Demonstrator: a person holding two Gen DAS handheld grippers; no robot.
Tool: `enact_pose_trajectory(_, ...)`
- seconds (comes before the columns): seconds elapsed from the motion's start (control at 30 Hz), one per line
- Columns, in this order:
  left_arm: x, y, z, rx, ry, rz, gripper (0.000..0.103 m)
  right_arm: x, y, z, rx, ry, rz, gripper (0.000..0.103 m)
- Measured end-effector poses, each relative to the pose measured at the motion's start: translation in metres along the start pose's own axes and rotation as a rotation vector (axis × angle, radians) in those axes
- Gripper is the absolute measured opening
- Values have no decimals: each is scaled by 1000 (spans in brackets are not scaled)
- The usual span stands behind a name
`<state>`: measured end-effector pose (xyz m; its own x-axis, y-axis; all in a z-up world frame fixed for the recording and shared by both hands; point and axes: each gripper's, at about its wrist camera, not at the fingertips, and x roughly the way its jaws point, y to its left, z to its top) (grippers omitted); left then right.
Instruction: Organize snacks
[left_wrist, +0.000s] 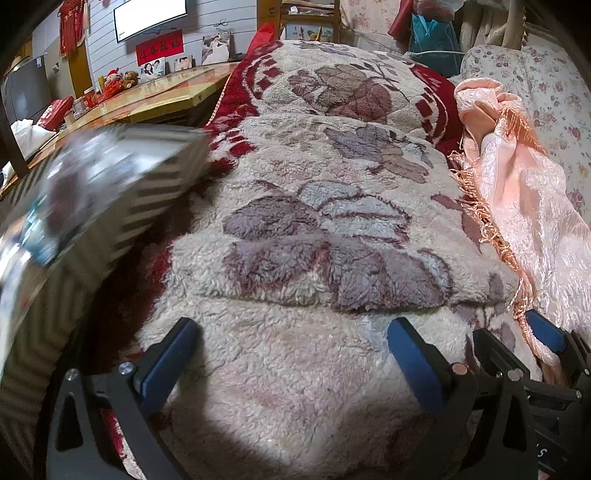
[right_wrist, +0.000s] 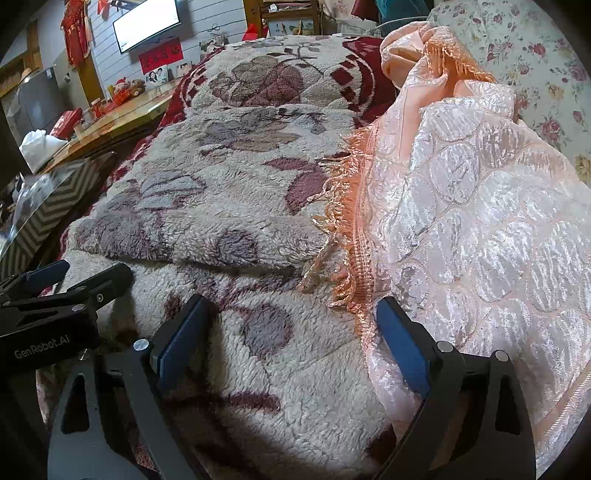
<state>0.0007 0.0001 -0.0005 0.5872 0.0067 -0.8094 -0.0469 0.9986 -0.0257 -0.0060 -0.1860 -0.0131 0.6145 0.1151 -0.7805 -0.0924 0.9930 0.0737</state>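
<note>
Both grippers hang over the fleecy blanket (left_wrist: 295, 369), left gripper (left_wrist: 291, 354) and right gripper (right_wrist: 291, 332) each with jaws apart, holding nothing. Left of them a chevron-patterned box (left_wrist: 122, 192) is blurred, its contents unreadable. Beyond, pink fringed cloth (right_wrist: 480, 221).

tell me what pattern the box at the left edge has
Grey-and-cream chevron stripes on the box, clearest in the right wrist view.

Blurred striped snack box (left_wrist: 110, 184), tilted

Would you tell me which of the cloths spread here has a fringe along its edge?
The shiny pink cloth on the right, edged with orange tassels. The fluffy floral blanket beside it and the rose-print sheet behind show no fringe.
</note>
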Motion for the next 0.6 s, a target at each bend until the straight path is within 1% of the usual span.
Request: enact_pose_trajectory(0.6,1,1,0,0,-1,0,103,1,1,0,2,1,0,94)
